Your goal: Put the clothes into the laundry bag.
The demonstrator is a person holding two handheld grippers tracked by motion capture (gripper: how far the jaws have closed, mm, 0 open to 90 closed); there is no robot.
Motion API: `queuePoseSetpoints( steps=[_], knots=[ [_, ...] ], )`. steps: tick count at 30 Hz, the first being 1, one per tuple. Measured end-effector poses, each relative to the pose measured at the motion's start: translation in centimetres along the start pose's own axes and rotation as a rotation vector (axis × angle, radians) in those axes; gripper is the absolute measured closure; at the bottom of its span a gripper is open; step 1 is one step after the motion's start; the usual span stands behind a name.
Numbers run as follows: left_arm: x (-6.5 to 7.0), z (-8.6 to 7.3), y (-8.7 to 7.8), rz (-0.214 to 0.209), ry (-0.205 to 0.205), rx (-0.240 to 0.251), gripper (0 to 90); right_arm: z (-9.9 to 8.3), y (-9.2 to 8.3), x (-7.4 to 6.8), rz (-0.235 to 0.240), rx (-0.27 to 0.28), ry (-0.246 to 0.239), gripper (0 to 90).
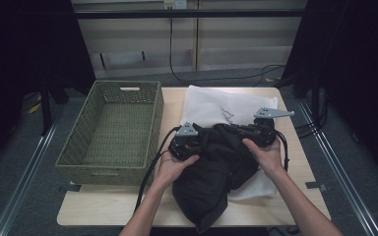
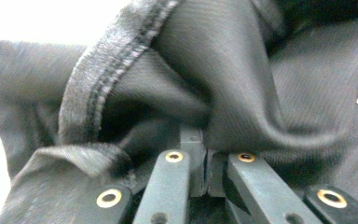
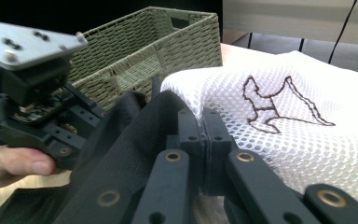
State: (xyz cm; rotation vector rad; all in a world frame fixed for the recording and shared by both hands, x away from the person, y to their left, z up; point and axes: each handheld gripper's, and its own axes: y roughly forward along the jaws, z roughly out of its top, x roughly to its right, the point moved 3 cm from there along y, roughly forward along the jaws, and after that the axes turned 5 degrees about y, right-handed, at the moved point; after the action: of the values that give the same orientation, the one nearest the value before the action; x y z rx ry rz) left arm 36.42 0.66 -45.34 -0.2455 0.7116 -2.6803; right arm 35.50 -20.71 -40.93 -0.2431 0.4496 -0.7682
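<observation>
Pinching a black garment (image 1: pixel 216 167), both grippers (image 1: pixel 184 142) (image 1: pixel 261 132) clamp it over a white mesh bag (image 1: pixel 216 105); woven basket (image 1: pixel 113 132) left, empty.

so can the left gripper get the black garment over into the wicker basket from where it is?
Probably yes. The left gripper is shut on the black garment, the basket sits right beside it with its top open, and nothing stands between. But the right gripper also pinches the cloth.
</observation>
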Motion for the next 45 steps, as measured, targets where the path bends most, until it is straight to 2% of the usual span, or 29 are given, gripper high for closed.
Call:
queuePoseSetpoints(
  steps=[1, 2, 3, 5, 6, 7, 9, 10, 11, 12, 13, 14, 15, 16, 18, 20, 22, 24, 27, 28, 31, 33, 34, 35, 36, 38, 39, 41, 45],
  knots=[
    [0.0, 0.0, 0.0, 0.000, 0.000, 0.000, 89.1, 0.0, 0.1, 0.0, 0.002, -0.001, 0.000, 88.8],
    [0.7, 1.0, 0.0, -0.033, 0.015, 0.033, 89.1, -0.1, 0.1, -0.1, 0.004, -0.003, -0.002, 88.7],
    [1.3, 1.7, 0.0, -0.043, 0.026, 0.049, 88.9, -0.1, 0.3, -0.3, 0.004, -0.008, -0.001, 88.7],
    [2.3, 2.6, 0.2, -0.067, 0.075, 0.047, 87.9, -0.2, 0.5, -0.6, 0.008, -0.013, -0.010, 88.7],
    [2.8, 2.9, 0.4, -0.060, 0.102, 0.039, 85.2, -0.2, 0.6, -0.8, 0.013, -0.017, -0.017, 88.7],
    [3.1, 3.0, 0.5, -0.051, 0.121, 0.036, 77.9, -0.2, 0.6, -0.9, 0.013, -0.019, -0.019, 88.7],
    [3.2, 2.8, 0.8, -0.082, 0.121, 0.026, 62.3, -0.2, 0.5, -0.8, 0.010, -0.019, -0.023, 88.7],
    [3.2, 2.6, 1.0, -0.116, 0.114, 0.024, 53.3, -0.2, 0.4, -0.8, 0.009, -0.018, -0.015, 88.7],
    [3.4, 2.3, 1.5, -0.150, 0.111, -0.003, 38.6, -0.3, 0.4, -0.7, 0.010, -0.018, -0.015, 88.7],
    [3.7, 2.0, 1.9, -0.154, 0.125, -0.030, 30.3, -0.3, 0.5, -0.6, 0.009, -0.019, -0.016, 88.7],
    [3.9, 1.8, 2.1, -0.144, 0.150, -0.037, 28.3, -0.3, 0.5, -0.5, 0.011, -0.019, -0.014, 88.7],
    [4.1, 1.6, 2.3, -0.154, 0.158, -0.030, 24.4, -0.3, 0.6, -0.5, 0.007, -0.019, -0.014, 88.7],
    [4.1, 1.4, 2.6, -0.175, 0.150, -0.034, 16.8, -0.3, 0.6, -0.5, 0.005, -0.019, -0.015, 88.7],
    [4.1, 1.4, 2.6, -0.175, 0.150, -0.034, 13.8, -0.3, 0.6, -0.5, 0.005, -0.019, -0.015, 88.7],
    [4.3, 0.6, 3.4, -0.167, 0.165, -0.059, 13.8, -0.3, 0.6, -0.4, 0.002, -0.022, -0.008, 88.7],
    [4.9, -0.4, 4.5, -0.107, 0.196, -0.093, 15.7, -0.4, 0.6, -0.4, 0.002, -0.025, -0.012, 88.7],
    [5.1, -0.7, 4.7, -0.074, 0.211, -0.103, 22.2, -0.4, 0.6, -0.6, -0.001, -0.028, -0.011, 88.7],
    [5.1, -1.0, 4.8, -0.046, 0.206, -0.112, 33.3, -0.2, 0.4, -0.7, -0.001, -0.023, -0.012, 88.7],
    [4.8, -1.2, 4.4, -0.038, 0.190, -0.101, 52.2, 0.0, 0.0, -1.0, -0.002, -0.015, -0.014, 88.7],
    [4.5, -1.3, 4.3, -0.034, 0.156, -0.081, 55.5, 0.3, -0.6, -1.4, 0.004, -0.004, -0.018, 88.7],
    [4.5, -1.3, 4.2, -0.017, 0.160, -0.074, 60.8, 0.8, -1.8, -2.3, 0.020, 0.013, -0.035, 88.7],
    [4.5, -1.3, 4.3, -0.015, 0.158, -0.074, 62.3, 0.9, -2.2, -2.5, 0.023, 0.016, -0.037, 88.7],
    [4.2, -1.3, 4.3, 0.002, 0.153, -0.076, 62.7, 1.0, -3.1, -3.5, 0.037, 0.025, -0.044, 88.7],
    [4.2, -1.3, 4.3, 0.002, 0.153, -0.076, 62.7, 1.0, -3.5, -3.7, 0.037, 0.023, -0.050, 88.7],
    [4.1, -1.2, 4.3, 0.019, 0.127, -0.062, 62.7, 0.6, -3.9, -4.1, 0.044, 0.015, -0.058, 88.7],
    [4.0, -1.2, 4.3, 0.029, 0.120, -0.052, 62.5, -0.3, -4.3, -4.3, 0.045, -0.009, -0.057, 88.7],
    [4.0, -1.2, 4.2, 0.035, 0.128, -0.059, 62.1, -0.9, -4.4, -4.3, 0.041, -0.020, -0.053, 88.7],
    [4.1, -1.2, 4.1, 0.028, 0.124, -0.039, 60.3, -2.1, -4.4, -4.0, 0.043, -0.041, -0.038, 88.6],
    [4.3, -1.0, 3.1, -0.013, 0.112, 0.012, 47.0, -3.6, -3.7, -2.9, 0.033, -0.080, -0.026, 88.7]
  ],
)
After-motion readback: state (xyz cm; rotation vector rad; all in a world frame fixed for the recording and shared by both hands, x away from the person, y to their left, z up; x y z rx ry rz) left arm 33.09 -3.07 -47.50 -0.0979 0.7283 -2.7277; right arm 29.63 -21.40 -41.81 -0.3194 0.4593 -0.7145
